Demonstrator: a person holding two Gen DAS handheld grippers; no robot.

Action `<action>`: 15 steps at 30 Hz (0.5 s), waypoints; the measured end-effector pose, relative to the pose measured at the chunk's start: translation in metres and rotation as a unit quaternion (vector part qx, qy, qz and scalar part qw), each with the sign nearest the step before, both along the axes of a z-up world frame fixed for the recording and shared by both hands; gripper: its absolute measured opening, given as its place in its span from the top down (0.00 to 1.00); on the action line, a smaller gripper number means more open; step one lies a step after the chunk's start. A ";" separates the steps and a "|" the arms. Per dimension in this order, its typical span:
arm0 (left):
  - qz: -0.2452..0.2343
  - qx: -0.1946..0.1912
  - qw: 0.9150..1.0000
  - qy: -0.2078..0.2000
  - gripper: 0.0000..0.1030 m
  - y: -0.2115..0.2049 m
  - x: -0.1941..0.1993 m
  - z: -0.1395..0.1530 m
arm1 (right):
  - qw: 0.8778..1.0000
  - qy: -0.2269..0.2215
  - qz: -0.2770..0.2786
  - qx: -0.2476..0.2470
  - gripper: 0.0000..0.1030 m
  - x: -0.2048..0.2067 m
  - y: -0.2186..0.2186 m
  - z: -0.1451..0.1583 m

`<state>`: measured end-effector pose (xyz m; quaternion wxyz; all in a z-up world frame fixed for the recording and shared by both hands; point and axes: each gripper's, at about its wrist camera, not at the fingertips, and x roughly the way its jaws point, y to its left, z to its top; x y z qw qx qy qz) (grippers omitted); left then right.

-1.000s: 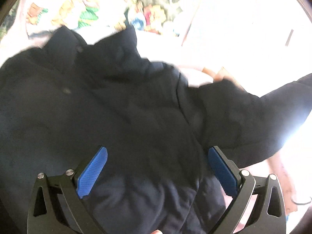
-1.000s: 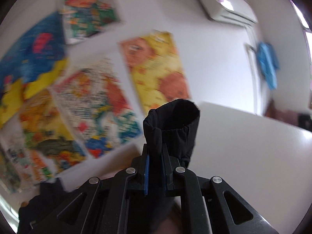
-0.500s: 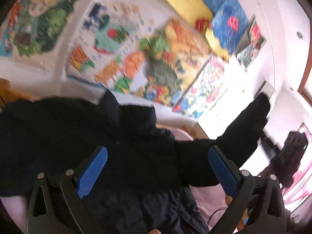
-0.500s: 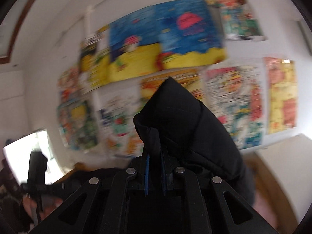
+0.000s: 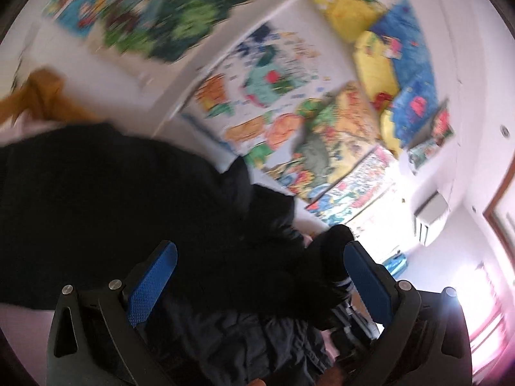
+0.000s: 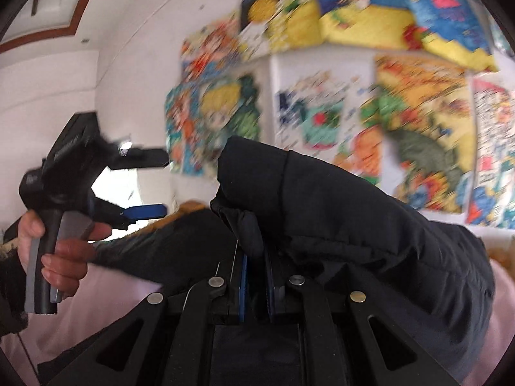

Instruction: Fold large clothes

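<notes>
A large black padded jacket (image 5: 128,212) lies spread on a pale pink surface (image 5: 19,325) in the left wrist view. My left gripper (image 5: 257,276) hangs open above it, blue pads wide apart and pressing on nothing. In the right wrist view my right gripper (image 6: 256,267) is shut on the cuff end of the jacket's sleeve (image 6: 338,212), which is carried over the jacket's body. The same sleeve end (image 5: 334,251) shows near the left gripper's right pad. A person's hand (image 6: 54,251) holds the left gripper (image 6: 157,186), seen at the left of the right wrist view.
Colourful posters (image 5: 289,103) cover the white wall behind. A brown wooden piece (image 5: 42,96) stands at the far left edge. An air conditioner (image 5: 431,222) hangs on the right wall. The pink surface (image 6: 96,305) extends under the jacket.
Both grippers swung fast across the scene. The right gripper carried the sleeve from out at the side over the jacket's body. The left gripper tilted up from the jacket toward the wall, staying open.
</notes>
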<state>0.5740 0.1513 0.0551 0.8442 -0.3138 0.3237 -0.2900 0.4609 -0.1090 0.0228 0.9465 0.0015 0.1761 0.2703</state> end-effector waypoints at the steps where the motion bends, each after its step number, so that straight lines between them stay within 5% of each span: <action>1: 0.005 0.003 1.000 0.007 0.01 0.004 0.002 -0.008 | 1.000 0.005 0.003 -0.004 0.90 0.003 0.011 -0.009; 7: 0.043 0.027 0.997 0.066 0.01 0.035 0.013 -0.065 | 0.990 0.139 0.028 -0.022 0.85 0.044 0.042 -0.066; 9: 0.050 0.021 0.996 0.075 0.01 0.042 0.012 -0.078 | 0.984 0.172 0.043 -0.012 0.76 0.046 0.038 -0.076; 13: 0.051 0.034 0.996 0.066 0.01 0.040 0.005 -0.083 | 0.976 0.204 0.069 0.025 0.03 0.035 0.017 -0.071; 15: 0.047 0.047 0.996 0.060 0.01 0.034 0.001 -0.081 | 0.973 0.209 0.092 0.024 0.03 0.028 0.010 -0.064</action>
